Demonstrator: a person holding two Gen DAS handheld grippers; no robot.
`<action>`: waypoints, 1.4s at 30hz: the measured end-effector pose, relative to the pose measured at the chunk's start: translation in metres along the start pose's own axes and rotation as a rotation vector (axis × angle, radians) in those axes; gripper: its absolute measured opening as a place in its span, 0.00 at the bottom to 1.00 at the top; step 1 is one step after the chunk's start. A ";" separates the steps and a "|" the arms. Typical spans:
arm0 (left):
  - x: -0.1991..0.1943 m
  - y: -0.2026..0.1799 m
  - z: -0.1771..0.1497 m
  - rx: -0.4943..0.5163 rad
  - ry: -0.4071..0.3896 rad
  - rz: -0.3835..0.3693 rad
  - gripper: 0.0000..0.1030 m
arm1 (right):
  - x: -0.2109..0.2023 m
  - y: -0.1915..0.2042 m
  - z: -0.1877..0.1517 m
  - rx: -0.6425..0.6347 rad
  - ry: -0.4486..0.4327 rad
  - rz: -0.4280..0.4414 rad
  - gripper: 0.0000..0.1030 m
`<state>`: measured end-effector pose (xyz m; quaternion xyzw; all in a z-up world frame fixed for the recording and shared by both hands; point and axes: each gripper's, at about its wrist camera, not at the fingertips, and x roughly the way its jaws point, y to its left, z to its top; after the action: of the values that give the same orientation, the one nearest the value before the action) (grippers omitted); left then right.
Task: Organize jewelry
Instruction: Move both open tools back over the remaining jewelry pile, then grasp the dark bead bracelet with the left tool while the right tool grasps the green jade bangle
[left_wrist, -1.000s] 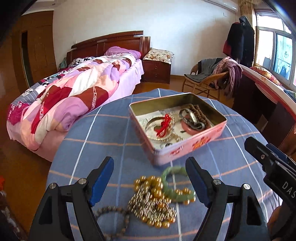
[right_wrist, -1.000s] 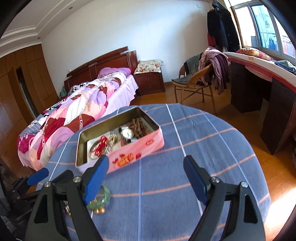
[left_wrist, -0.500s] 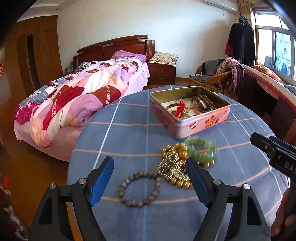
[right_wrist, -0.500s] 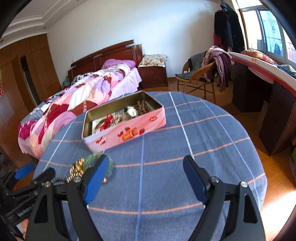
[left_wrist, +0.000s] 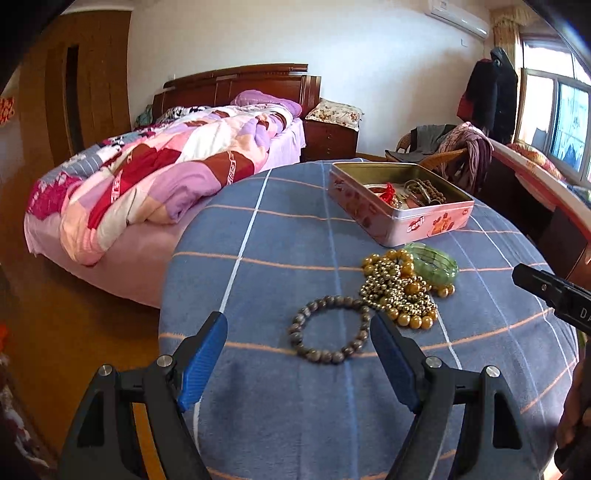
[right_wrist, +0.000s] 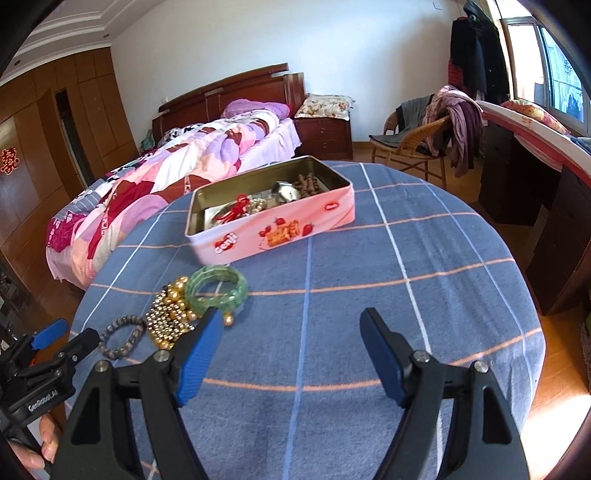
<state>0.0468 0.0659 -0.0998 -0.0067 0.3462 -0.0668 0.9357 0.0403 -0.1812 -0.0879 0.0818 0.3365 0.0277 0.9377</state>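
glossy metal tin (right_wrist: 273, 229), fuzzy matt cloth on table (right_wrist: 406, 295), shiny gold beads (left_wrist: 399, 291), translucent green bracelet (right_wrist: 218, 286)

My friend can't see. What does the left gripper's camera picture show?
The open left gripper hovers by a brown bead bracelet on a blue checked table. Behind lie gold beads, a green bangle and an open pink tin.

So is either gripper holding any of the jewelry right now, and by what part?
Nothing is held. The left gripper is open; the right gripper is closing on nothing.
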 end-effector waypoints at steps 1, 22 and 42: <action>0.000 0.003 -0.001 -0.005 0.003 -0.001 0.77 | 0.000 0.001 0.000 -0.003 0.001 0.004 0.77; 0.019 0.005 0.003 -0.028 0.092 -0.121 0.77 | 0.004 0.008 -0.001 -0.008 0.012 0.026 0.76; 0.047 -0.007 0.009 0.127 0.150 -0.111 0.23 | 0.016 0.006 0.004 0.015 0.050 0.035 0.76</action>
<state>0.0866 0.0525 -0.1228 0.0385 0.4092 -0.1406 0.9007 0.0552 -0.1736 -0.0943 0.0940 0.3584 0.0437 0.9278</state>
